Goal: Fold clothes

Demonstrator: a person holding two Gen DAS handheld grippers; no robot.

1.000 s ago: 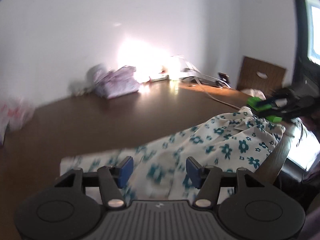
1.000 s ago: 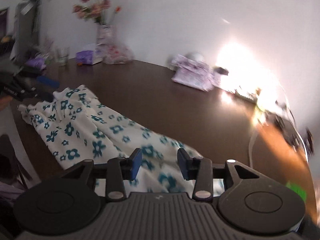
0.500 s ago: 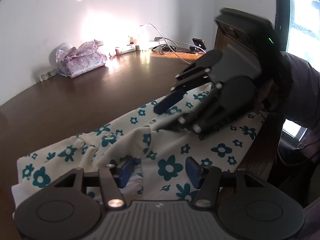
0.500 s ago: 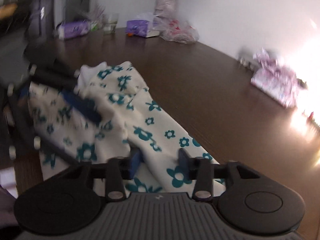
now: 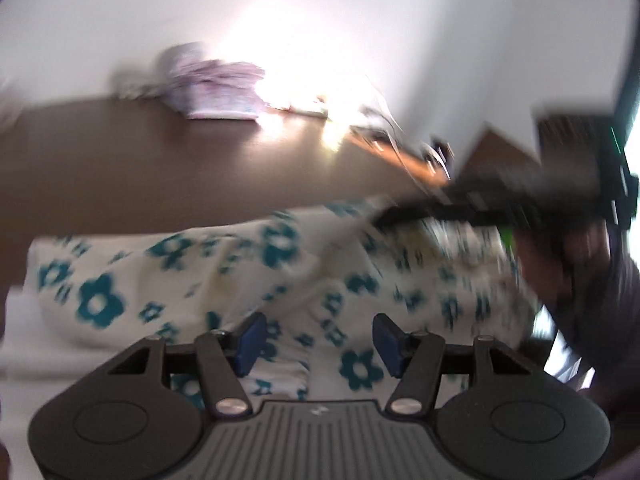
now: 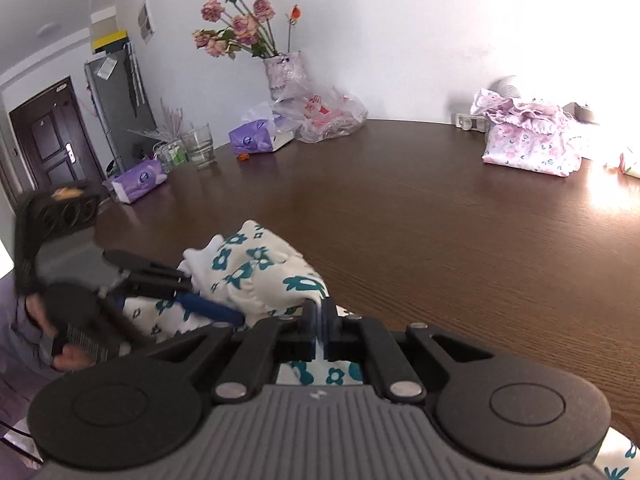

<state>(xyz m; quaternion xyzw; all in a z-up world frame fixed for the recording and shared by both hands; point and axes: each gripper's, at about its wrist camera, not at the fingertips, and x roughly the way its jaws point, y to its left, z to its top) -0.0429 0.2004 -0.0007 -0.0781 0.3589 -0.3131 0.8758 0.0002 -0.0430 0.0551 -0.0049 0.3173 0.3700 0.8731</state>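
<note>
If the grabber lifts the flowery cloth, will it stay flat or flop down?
Probably flop: the flowery cloth already bunches in soft folds on the table. It looks thin, so likely light. The right gripper pinches only an edge, so the rest should hang.

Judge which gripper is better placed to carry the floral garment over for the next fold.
Right. The right gripper is already shut on the floral garment, while the left gripper is open above the cloth, gripping nothing.

no legible text, labels, brands or numbers anywhere
</note>
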